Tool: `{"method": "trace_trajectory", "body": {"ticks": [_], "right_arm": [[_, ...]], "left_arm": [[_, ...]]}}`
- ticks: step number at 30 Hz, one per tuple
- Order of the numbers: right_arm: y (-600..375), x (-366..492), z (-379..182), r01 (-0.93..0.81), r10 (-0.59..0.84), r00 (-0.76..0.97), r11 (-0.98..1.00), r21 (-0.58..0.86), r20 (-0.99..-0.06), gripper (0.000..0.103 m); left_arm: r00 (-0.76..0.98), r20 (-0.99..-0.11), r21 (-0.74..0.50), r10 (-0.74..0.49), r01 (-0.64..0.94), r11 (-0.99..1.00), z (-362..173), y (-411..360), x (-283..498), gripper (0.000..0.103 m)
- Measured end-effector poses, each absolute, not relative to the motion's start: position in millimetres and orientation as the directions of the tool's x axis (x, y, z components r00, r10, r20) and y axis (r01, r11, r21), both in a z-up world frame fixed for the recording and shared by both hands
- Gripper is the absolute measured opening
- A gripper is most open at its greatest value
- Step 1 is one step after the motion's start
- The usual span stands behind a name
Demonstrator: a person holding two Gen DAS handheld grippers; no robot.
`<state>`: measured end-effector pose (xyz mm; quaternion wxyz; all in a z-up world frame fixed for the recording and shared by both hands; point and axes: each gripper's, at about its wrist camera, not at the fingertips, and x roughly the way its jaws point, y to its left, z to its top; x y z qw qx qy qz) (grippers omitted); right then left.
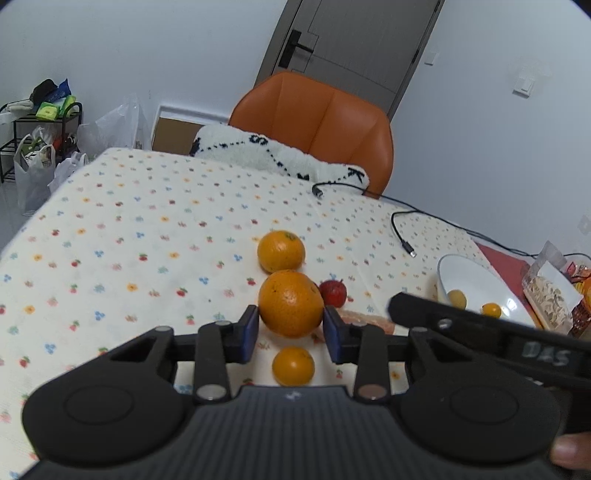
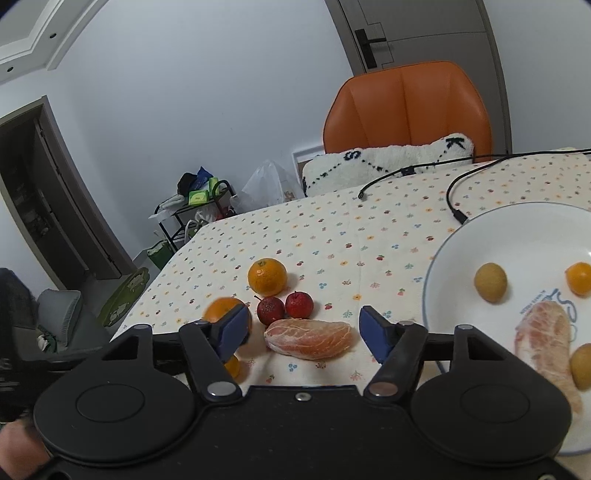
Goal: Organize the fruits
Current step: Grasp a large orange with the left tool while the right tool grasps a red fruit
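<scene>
Pale walls, a grey door (image 1: 354, 33) and an orange chair (image 1: 321, 122) with a fluffy white cushion (image 1: 280, 155) are standing behind a table covered by a flower-print tablecloth (image 1: 129, 229).

Near the cloth's middle, three oranges are lying in a line running toward the chair. The left gripper (image 1: 290, 332) is reaching over them with its jaws apart, the blue pads sitting on either side of the large orange (image 1: 290, 303); whether the pads are touching the peel cannot be told. A far orange (image 1: 281, 251) is resting just beyond it, and a small orange (image 1: 293, 366) is lying below it, closer to the camera. A red fruit (image 1: 333, 293) is sitting just right of the large orange.

The right gripper (image 2: 308, 334) is hovering with its jaws wide apart around a peeled pomelo segment (image 2: 308, 339) lying on the cloth, clear of both pads. Two red fruits (image 2: 284, 306) are sitting just behind that segment.

Toward the table's right edge, a white plate (image 2: 517, 229) is holding a second pomelo segment (image 2: 543, 332), small yellow-green fruits (image 2: 490, 282) and a small orange fruit (image 2: 579, 277). Black cables (image 1: 402, 229) are trailing across the cloth between the plate and the chair.
</scene>
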<state>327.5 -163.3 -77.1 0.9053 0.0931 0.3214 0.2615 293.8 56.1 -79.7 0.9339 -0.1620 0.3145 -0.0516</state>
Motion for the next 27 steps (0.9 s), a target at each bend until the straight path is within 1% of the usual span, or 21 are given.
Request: {"method": "trace_trajectory", "body": {"ticks": [4, 11, 19, 23, 25, 27], "right_arm": [[-151, 333, -81, -0.431, 0.542, 0.643, 0.84, 0.329, -0.541, 0.059], [-137, 344, -86, -0.429, 0.532, 0.638, 0.846, 0.318, -0.556, 0.044], [-132, 359, -91, -0.408, 0.514, 0.649, 0.857, 0.313, -0.561, 0.041], [-132, 367, -95, -0.393, 0.508, 0.638, 0.861, 0.323, -0.578, 0.034], [-131, 369, -98, -0.391, 0.513, 0.623, 0.858, 0.333, -0.591, 0.033], [-129, 369, -101, -0.4, 0.516, 0.612, 0.856, 0.329, -0.599, 0.024]], "left_arm": [[0.806, -0.564, -0.33, -0.179, -0.021, 0.944, -75, 65, 292, 0.035], [0.818, -0.558, -0.32, -0.142, -0.054, 0.946, -72, 81, 292, 0.035], [0.827, -0.552, -0.307, -0.108, -0.081, 0.948, -72, 92, 293, 0.035], [0.827, -0.552, -0.309, -0.107, -0.083, 0.947, -73, 94, 292, 0.035], [0.827, -0.552, -0.308, -0.108, -0.082, 0.948, -73, 95, 292, 0.035], [0.827, -0.552, -0.307, -0.108, -0.081, 0.948, -74, 95, 292, 0.035]]}}
